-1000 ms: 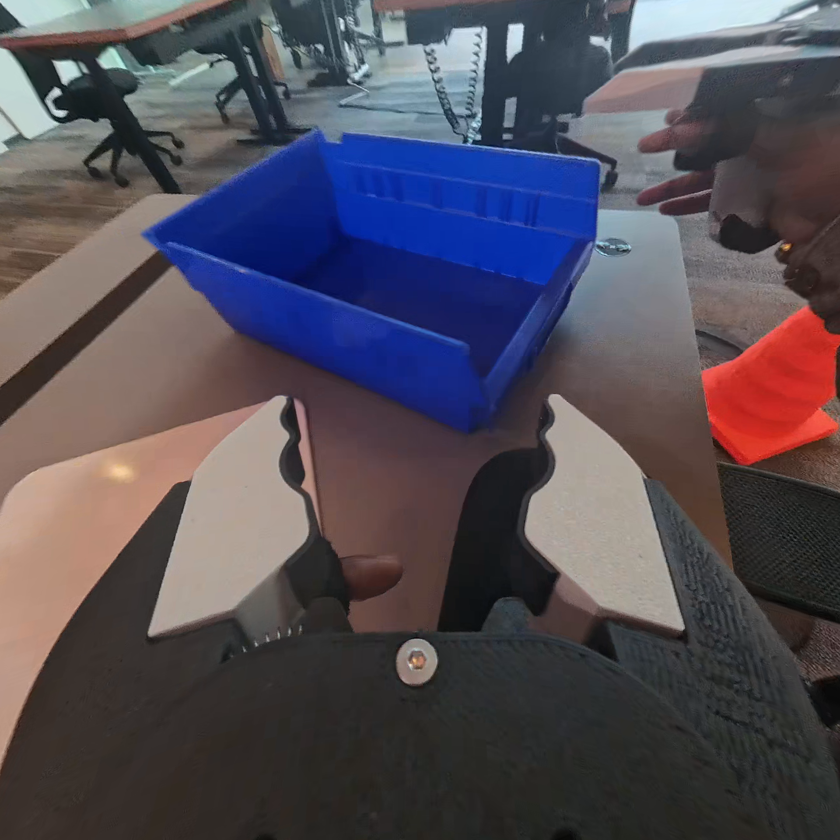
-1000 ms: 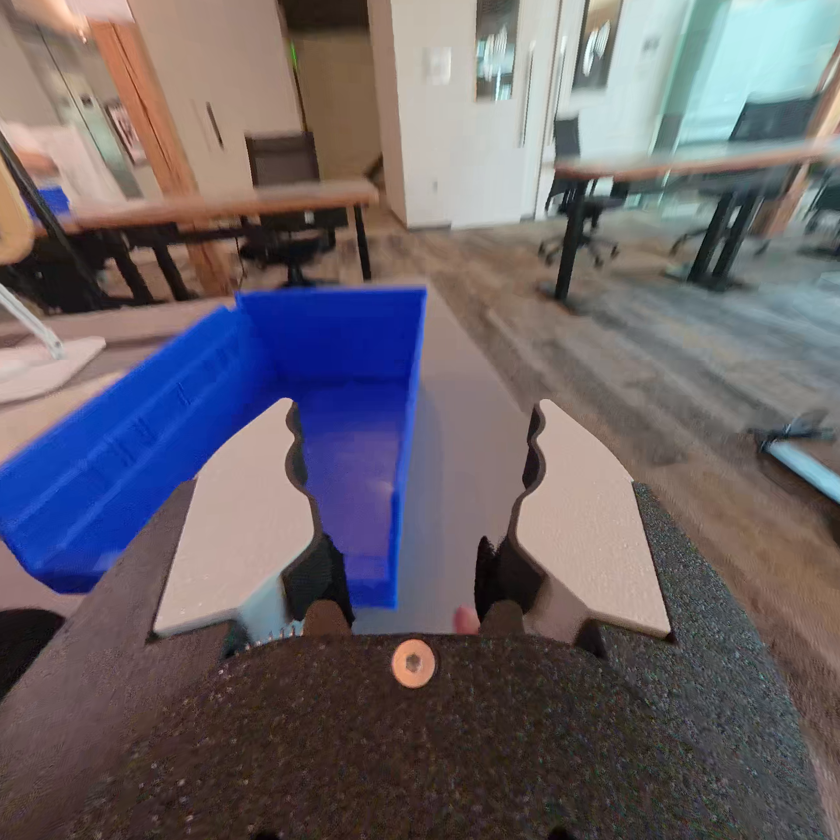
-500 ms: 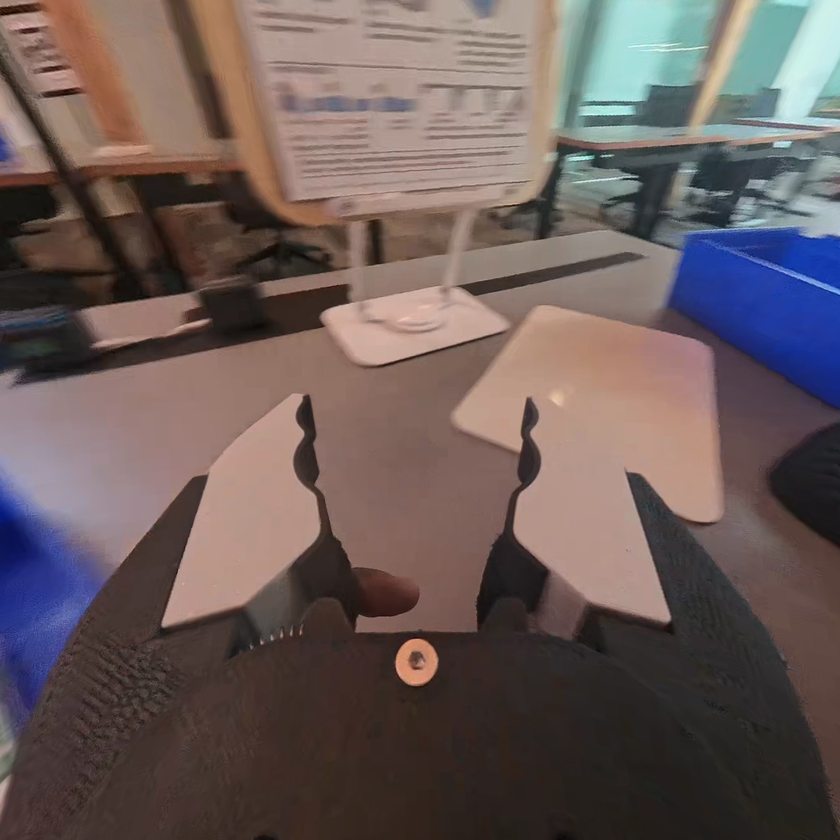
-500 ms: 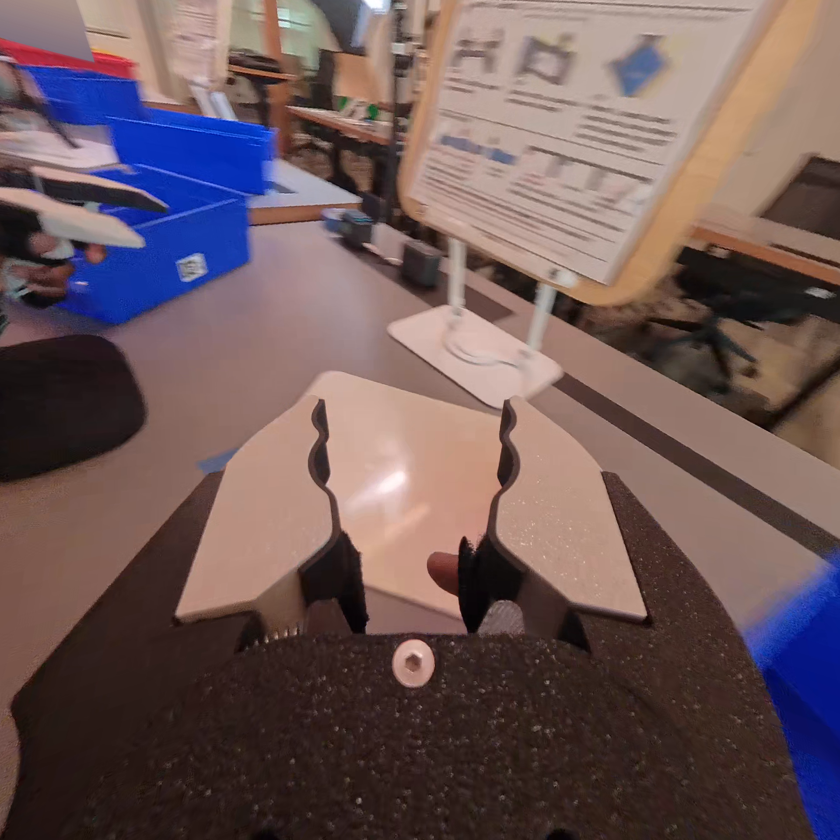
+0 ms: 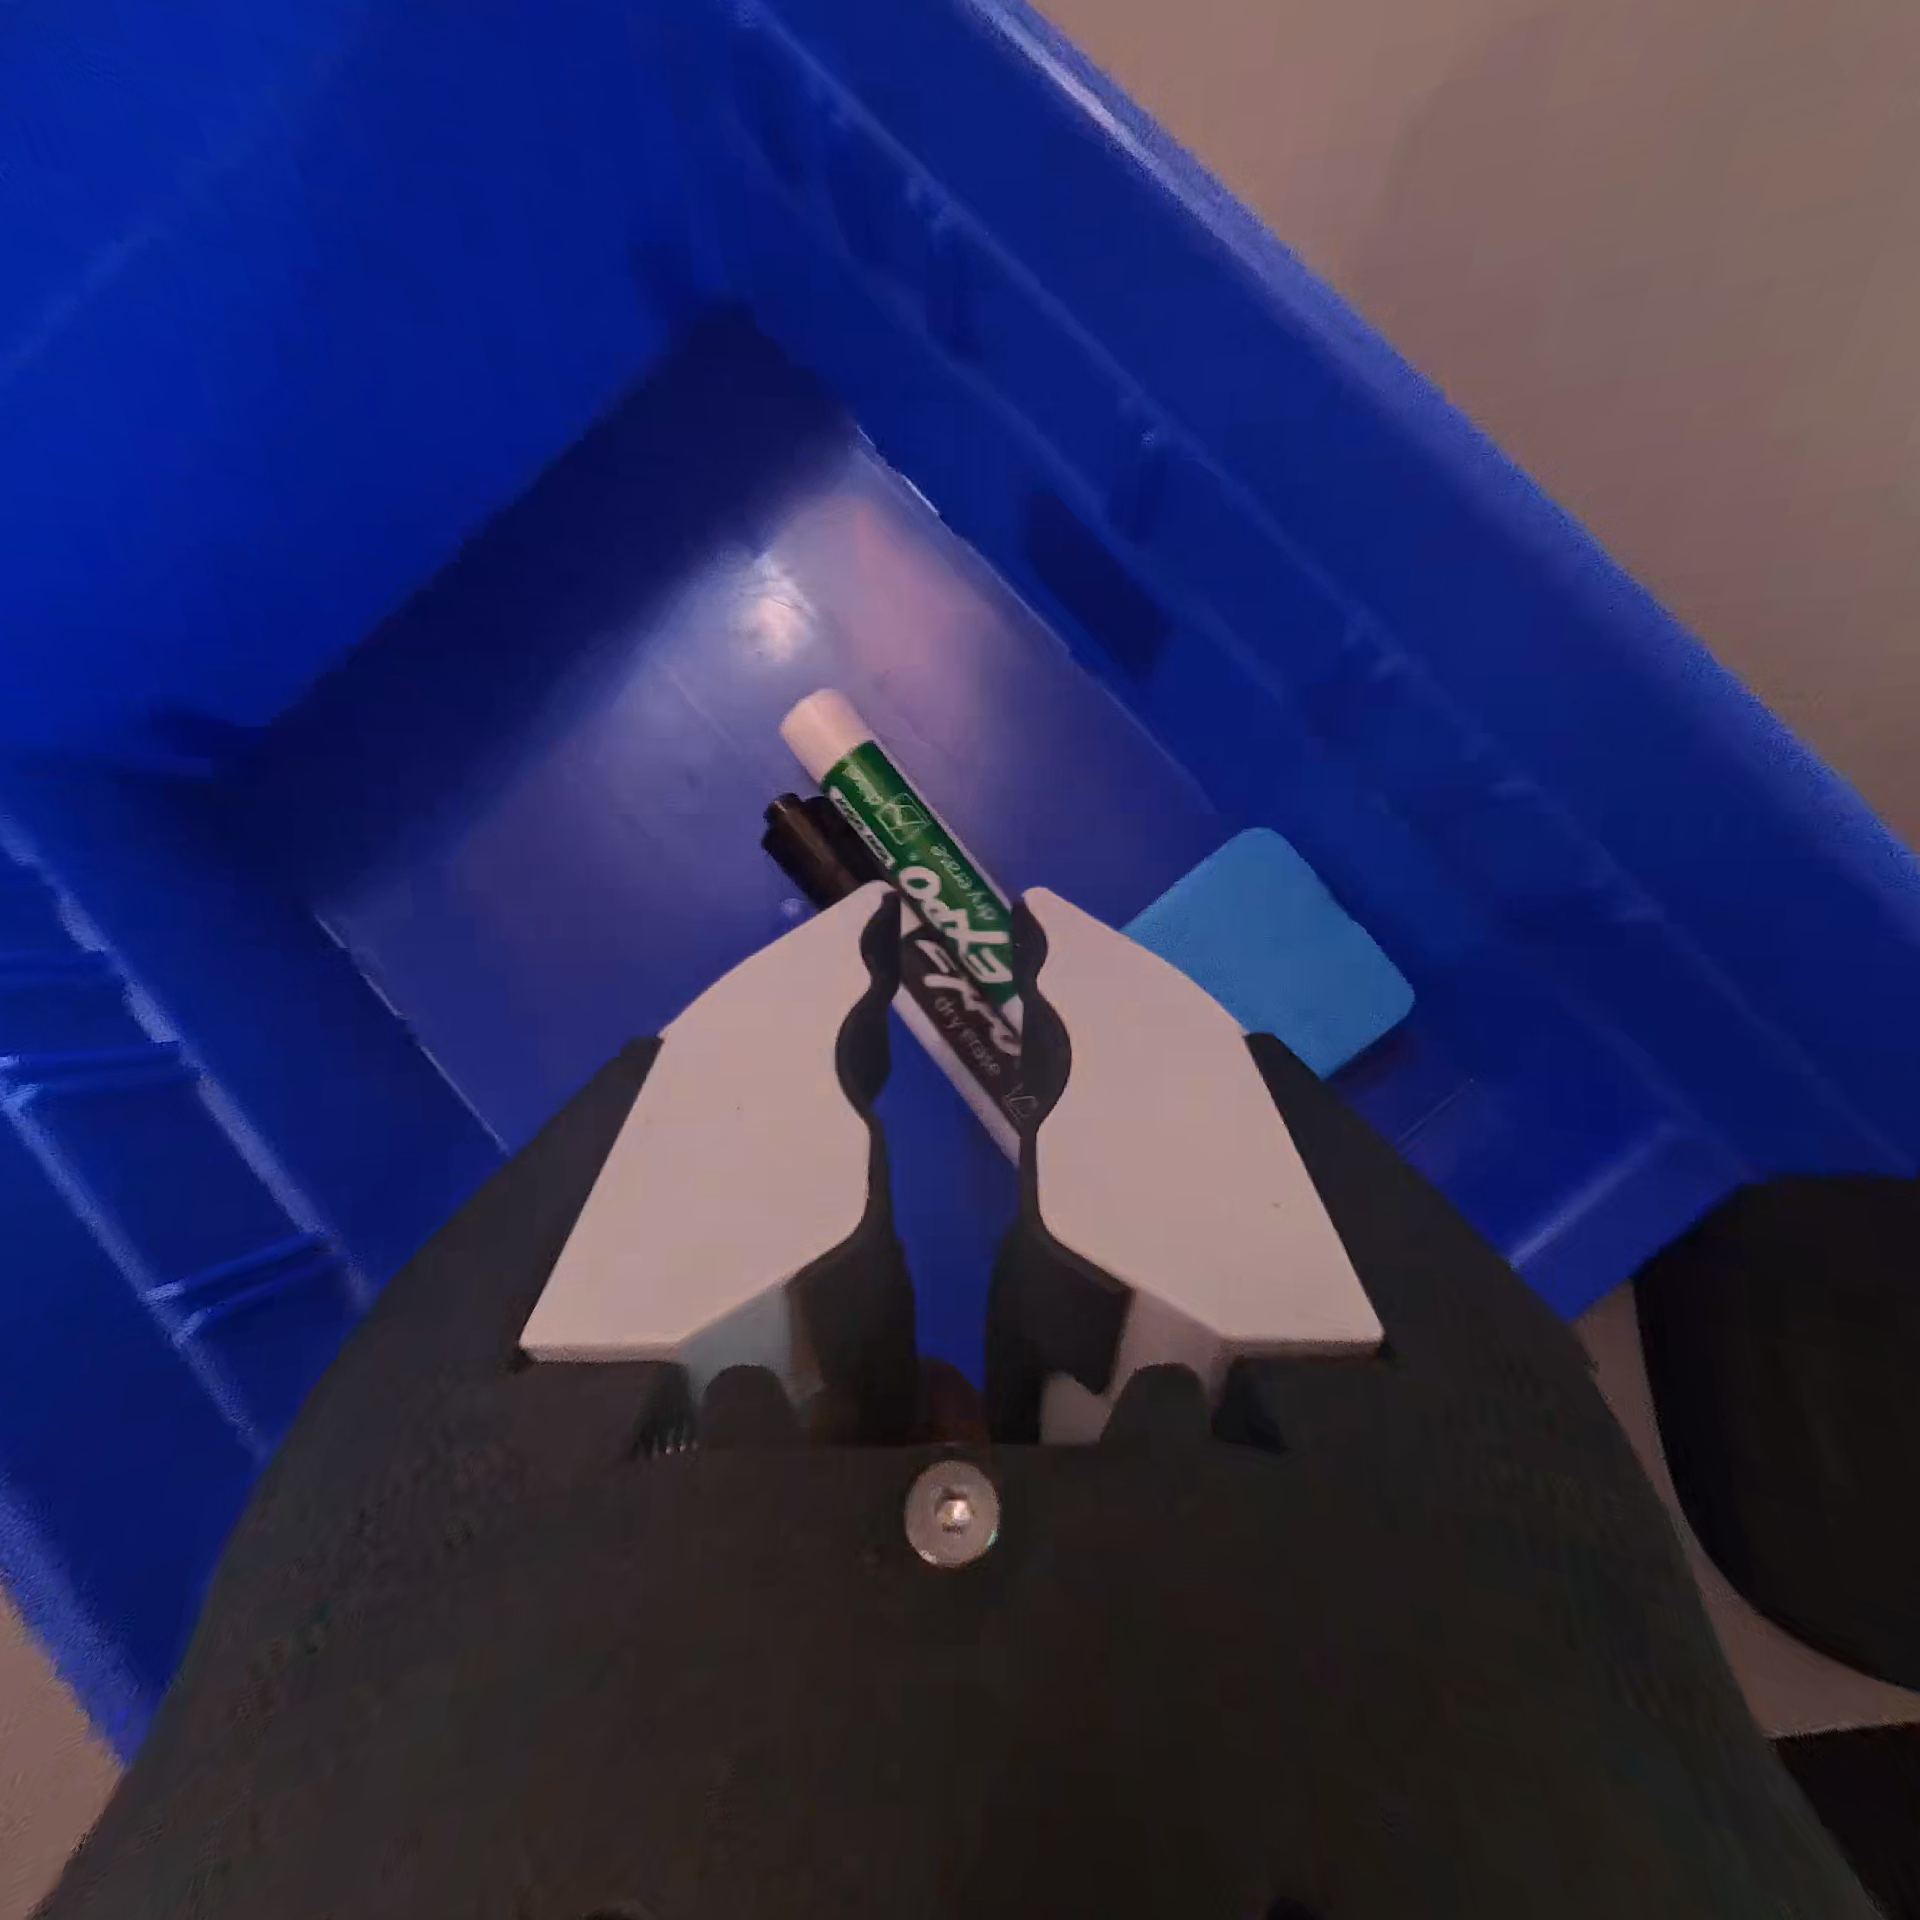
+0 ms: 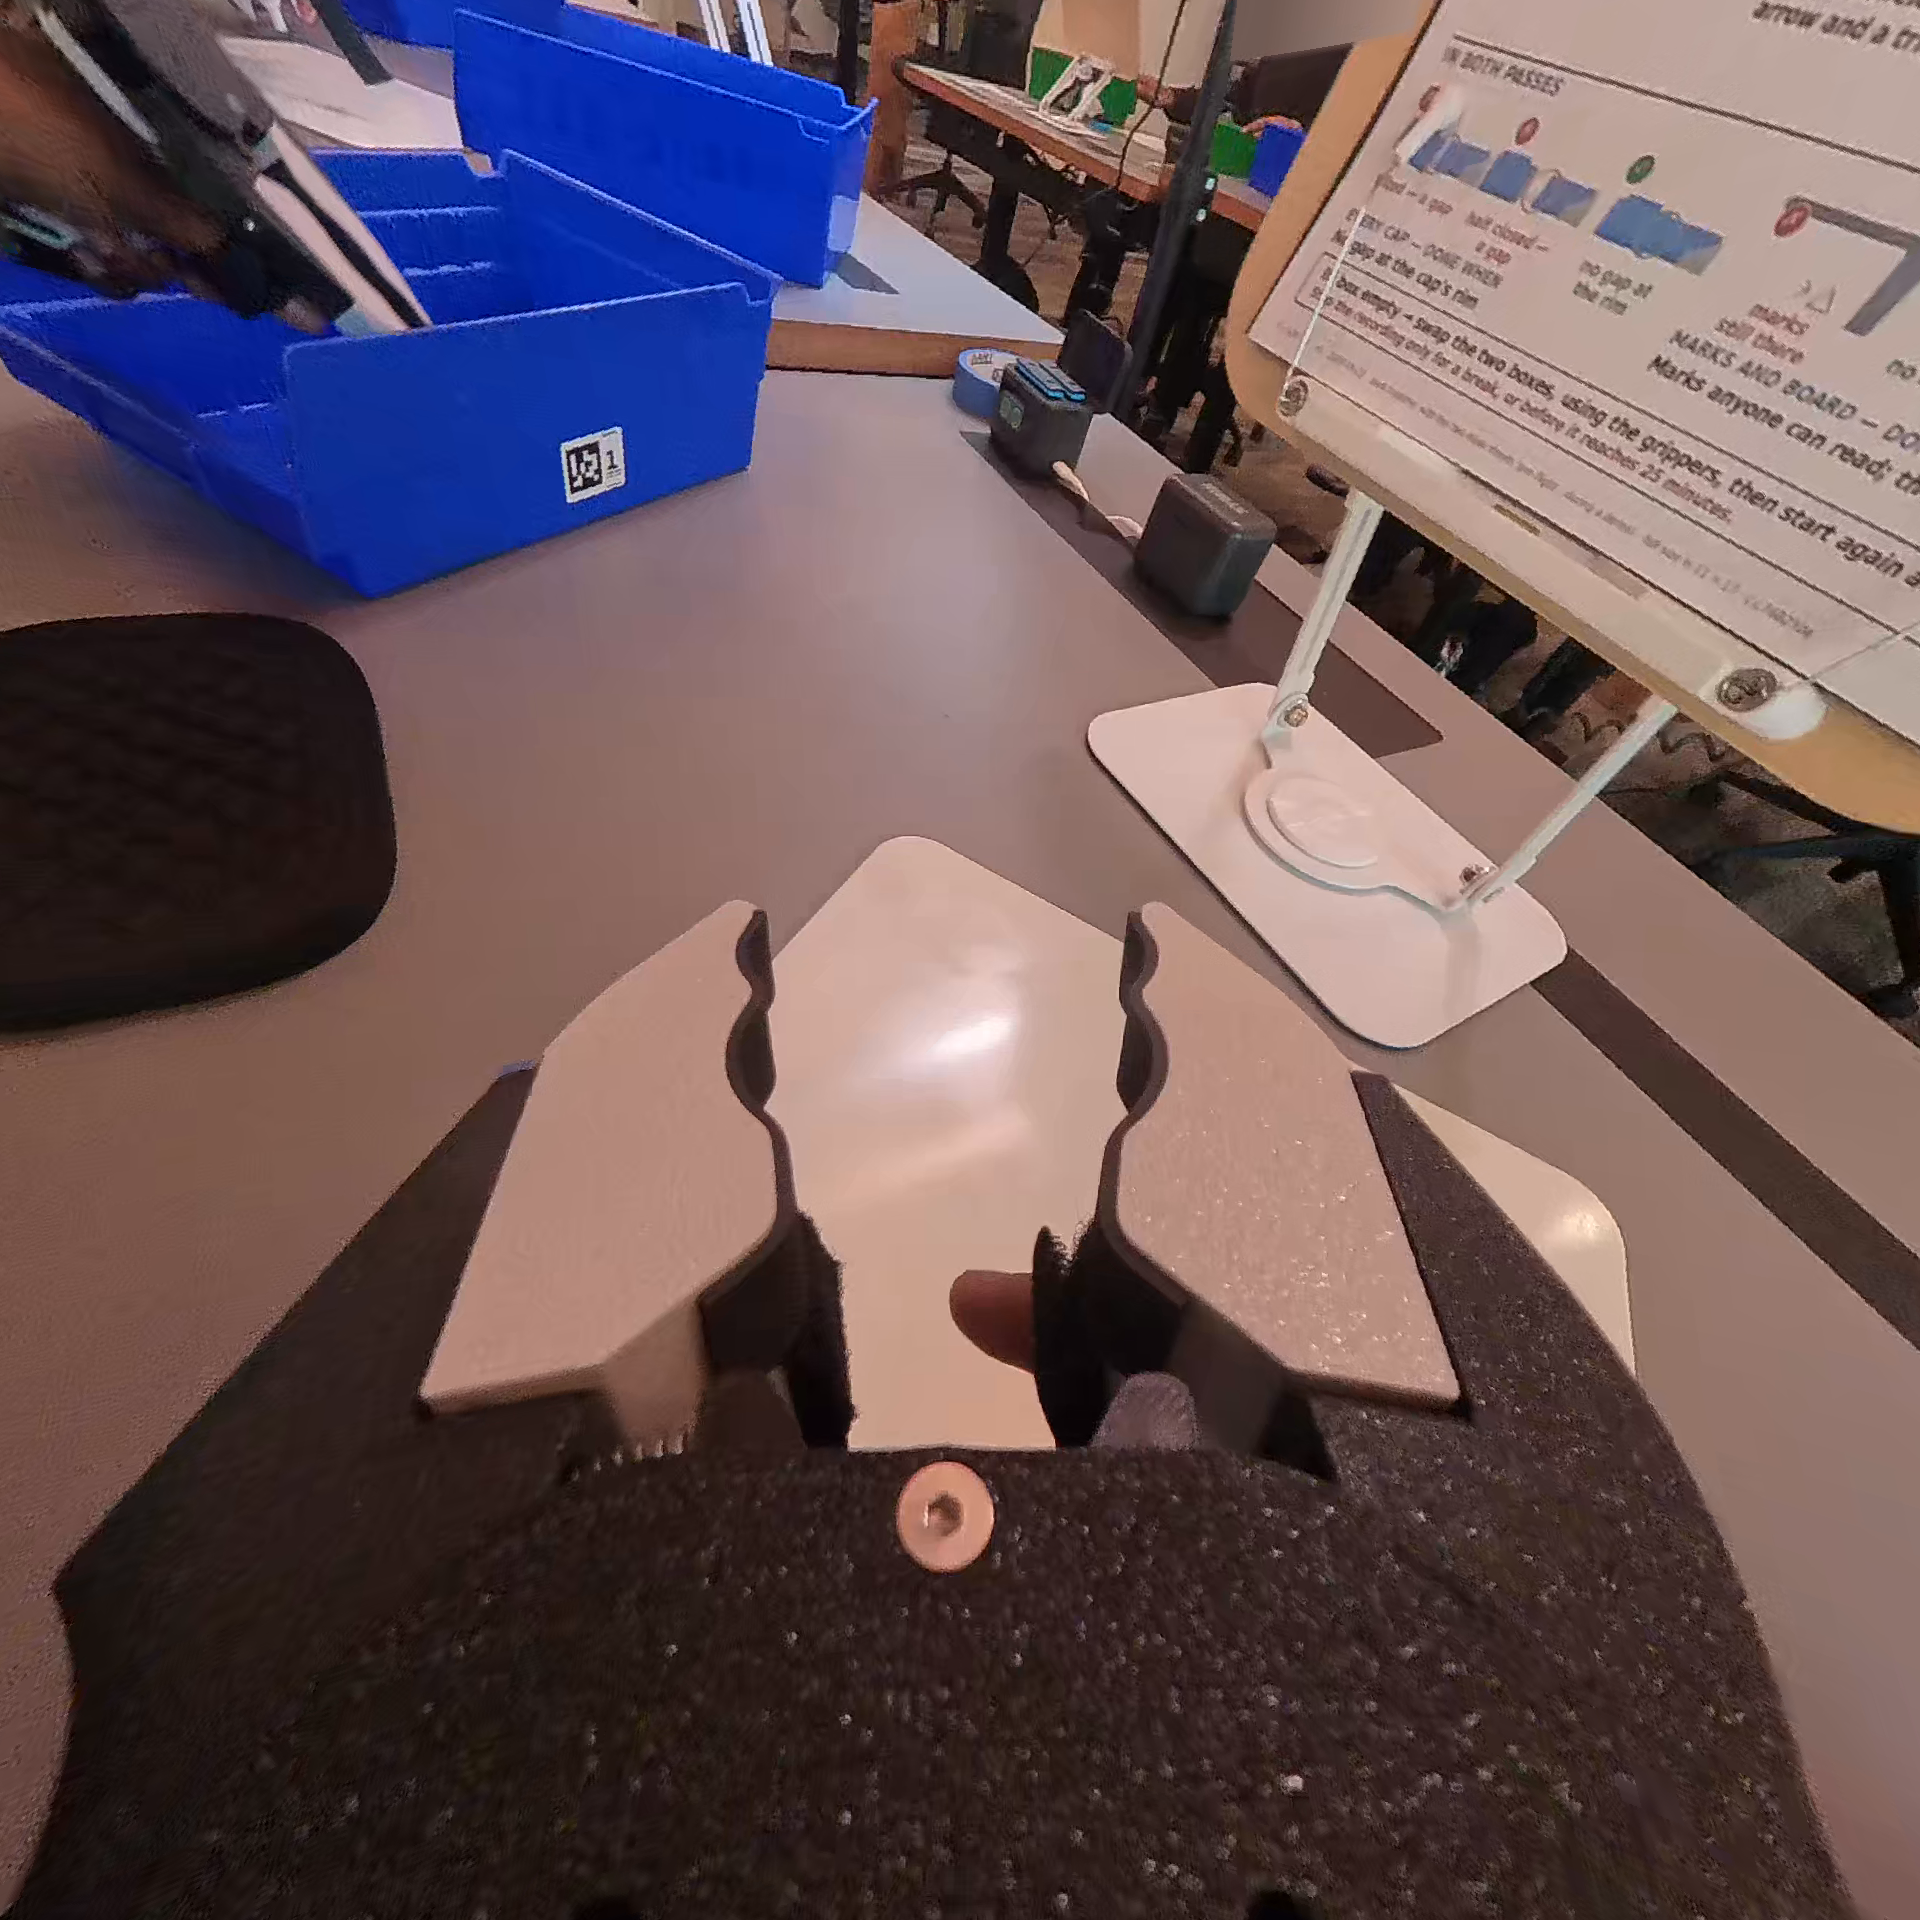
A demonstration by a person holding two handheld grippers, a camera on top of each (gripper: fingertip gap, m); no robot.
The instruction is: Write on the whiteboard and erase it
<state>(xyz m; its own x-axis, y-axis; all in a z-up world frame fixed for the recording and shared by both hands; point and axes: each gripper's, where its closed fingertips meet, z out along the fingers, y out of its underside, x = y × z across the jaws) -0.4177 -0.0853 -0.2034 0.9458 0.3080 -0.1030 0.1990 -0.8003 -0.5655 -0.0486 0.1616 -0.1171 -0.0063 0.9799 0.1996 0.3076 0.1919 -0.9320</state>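
In the left wrist view my left gripper (image 5: 954,914) reaches down into a blue bin (image 5: 1351,520). Its jaws are closed on a green-labelled white dry-erase marker (image 5: 894,821) that lies slanted between the fingertips. A black marker (image 5: 805,836) lies just behind it, and a light blue eraser (image 5: 1278,945) lies on the bin floor to the right. In the right wrist view my right gripper (image 6: 945,925) is open and empty, low over the blank white whiteboard (image 6: 935,1039) on the grey table. The left gripper (image 6: 343,281) shows far left, inside the blue bin (image 6: 468,436).
A black pad (image 6: 177,810) lies on the table left of the whiteboard. A white stand base (image 6: 1330,852) carries a tilted instruction sheet at the right. Small dark boxes (image 6: 1205,540) sit along the table's back strip. A second blue bin (image 6: 665,135) stands farther back. The grippers' ends are close to 45 cm from one another. My left gripper's tips are some 5 cm from the light blue eraser (image 5: 1278,945).
My left gripper swung from over the table down into the blue bin and closed on the green marker. My right gripper stayed open over the whiteboard, shifting only slightly.
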